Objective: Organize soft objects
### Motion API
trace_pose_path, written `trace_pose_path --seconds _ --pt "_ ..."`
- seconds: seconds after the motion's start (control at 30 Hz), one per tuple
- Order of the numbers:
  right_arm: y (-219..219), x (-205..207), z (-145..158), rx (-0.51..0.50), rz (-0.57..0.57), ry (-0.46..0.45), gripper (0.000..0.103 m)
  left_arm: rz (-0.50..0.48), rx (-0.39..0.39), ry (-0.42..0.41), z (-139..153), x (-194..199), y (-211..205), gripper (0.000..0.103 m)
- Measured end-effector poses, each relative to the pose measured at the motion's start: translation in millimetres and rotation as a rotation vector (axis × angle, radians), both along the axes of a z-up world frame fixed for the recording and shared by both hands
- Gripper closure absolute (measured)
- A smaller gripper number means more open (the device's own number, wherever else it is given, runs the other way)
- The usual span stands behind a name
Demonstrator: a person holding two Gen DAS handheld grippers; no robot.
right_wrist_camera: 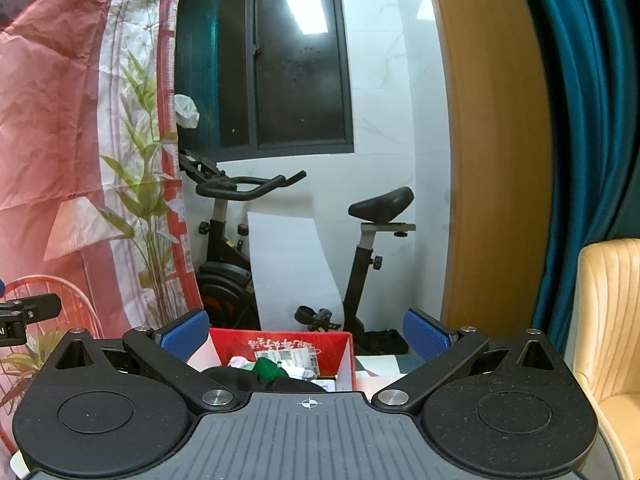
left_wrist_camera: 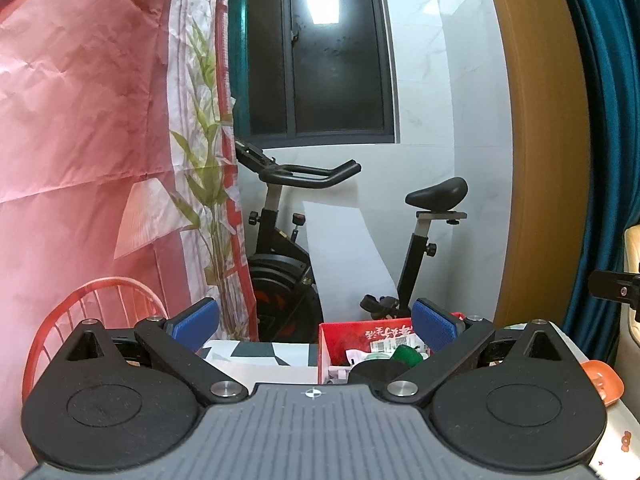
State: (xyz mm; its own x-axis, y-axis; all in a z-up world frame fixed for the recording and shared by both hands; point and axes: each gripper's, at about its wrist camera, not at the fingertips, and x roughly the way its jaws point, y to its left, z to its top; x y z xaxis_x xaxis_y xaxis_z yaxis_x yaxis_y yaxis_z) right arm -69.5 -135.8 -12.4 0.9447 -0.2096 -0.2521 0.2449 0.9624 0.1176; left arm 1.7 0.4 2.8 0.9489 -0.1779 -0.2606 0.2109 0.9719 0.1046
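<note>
Left tool [left_wrist_camera: 316, 322]: the blue pads are standing wide apart and nothing is sitting between them. The red box [left_wrist_camera: 340, 334] is lying just ahead of this tool, toward its right pad, on the patterned counter [left_wrist_camera: 260, 354]. Soft items are piling inside it, among them a green piece [left_wrist_camera: 406, 354] and a dark piece [left_wrist_camera: 378, 368].

Right tool [right_wrist_camera: 306, 332]: the pads are likewise spread wide and gripping nothing. The same red box [right_wrist_camera: 280, 342] is sitting directly ahead of it, between the two pads.

Hazards, as judged from this state:
- Both tools are pointing at one box, so they are risking contact with each other on descent.
- The box wall looks light; a pad catching its rim is likely to tip or slide it.
- The soft items are overlapping, so one closure is liable to gather two pieces, or only a loose fold that slips out.
- The box contents are partly hidden behind each tool body, so aiming is uncertain.
</note>
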Motion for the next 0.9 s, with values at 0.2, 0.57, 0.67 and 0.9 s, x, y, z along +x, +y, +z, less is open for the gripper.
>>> trace_pose_path --seconds 0.2,0.57,0.67,0.9 --pt "-0.9 0.4 -0.9 -0.001 0.002 0.0 0.0 -0.001 -0.002 -0.001 0.3 0.5 1.4 0.0" --pt "-0.6 0.4 -0.7 -0.002 0.002 0.0 0.0 0.004 -0.007 0.007 0.3 0.7 3.5 0.0" --pt "-0.2 0.6 0.2 -0.002 0.002 0.001 0.0 0.005 -0.008 0.007 0.6 0.4 3.7 0.0" --pt "-0.8 1.0 -2.2 -0.003 0.002 0.003 0.0 0.008 -0.011 0.008 0.3 -0.4 4.3 0.0"
